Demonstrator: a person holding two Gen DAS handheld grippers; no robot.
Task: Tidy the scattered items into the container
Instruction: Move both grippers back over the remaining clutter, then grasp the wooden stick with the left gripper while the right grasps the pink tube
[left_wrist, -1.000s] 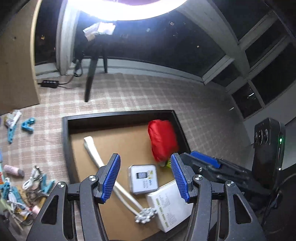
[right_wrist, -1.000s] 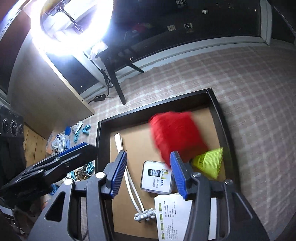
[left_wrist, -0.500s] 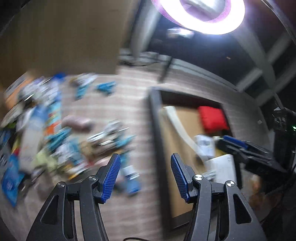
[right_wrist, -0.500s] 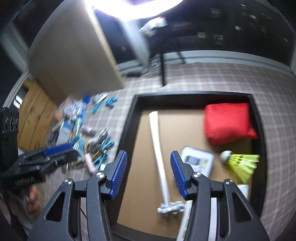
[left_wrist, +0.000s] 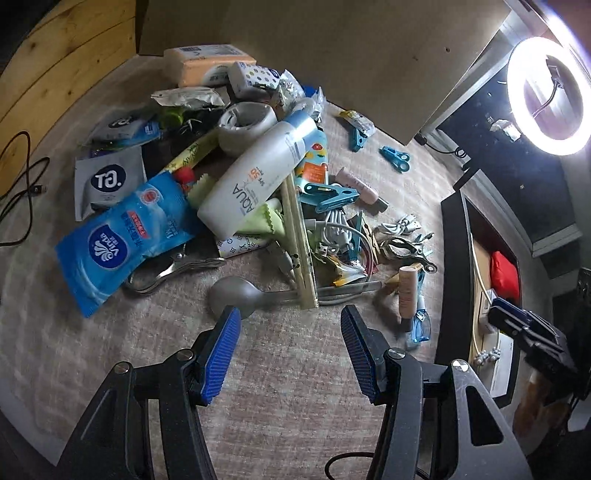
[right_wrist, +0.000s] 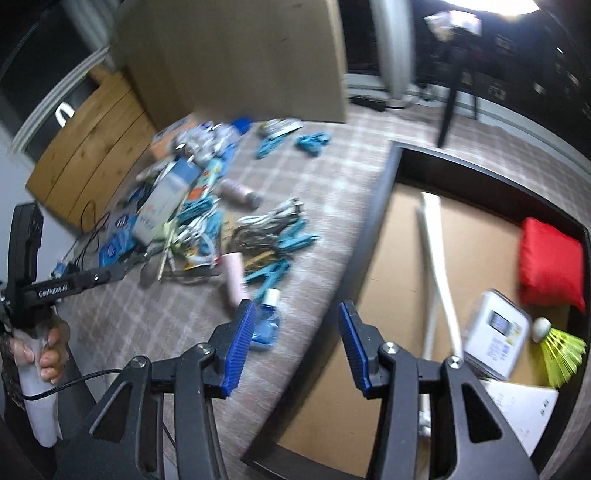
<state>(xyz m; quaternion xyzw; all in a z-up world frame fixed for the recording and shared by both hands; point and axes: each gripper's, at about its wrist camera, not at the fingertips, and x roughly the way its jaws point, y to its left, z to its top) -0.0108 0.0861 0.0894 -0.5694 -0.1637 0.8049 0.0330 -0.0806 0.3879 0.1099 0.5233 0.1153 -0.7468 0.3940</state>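
Observation:
A heap of loose items lies on the checked cloth: a white AQUA bottle (left_wrist: 255, 177), a blue tissue pack (left_wrist: 122, 236), a grey spoon (left_wrist: 236, 295), teal clips and white cables. My left gripper (left_wrist: 290, 334) hangs open and empty just in front of the spoon. The black tray (right_wrist: 373, 229) with a cardboard floor holds a red pouch (right_wrist: 550, 262), a white stick (right_wrist: 439, 266), a small white box (right_wrist: 495, 332) and a yellow shuttlecock (right_wrist: 561, 350). My right gripper (right_wrist: 295, 332) is over the tray's left rim, its jaws closing with nothing between them. A small blue bottle (right_wrist: 267, 325) lies beside its left finger.
A large cardboard panel (left_wrist: 332, 48) stands behind the heap, and wooden boards (left_wrist: 62, 59) are at the far left. A bright ring light (left_wrist: 546, 99) on a stand glares at the right. A black cable (left_wrist: 22, 184) trails at the left edge. A hand (right_wrist: 48, 347) holds the left gripper's handle.
Both grippers swung left from above the tray. The left one now looks down at the heap of items. The right one now sits over the tray's left rim, jaws slightly narrower.

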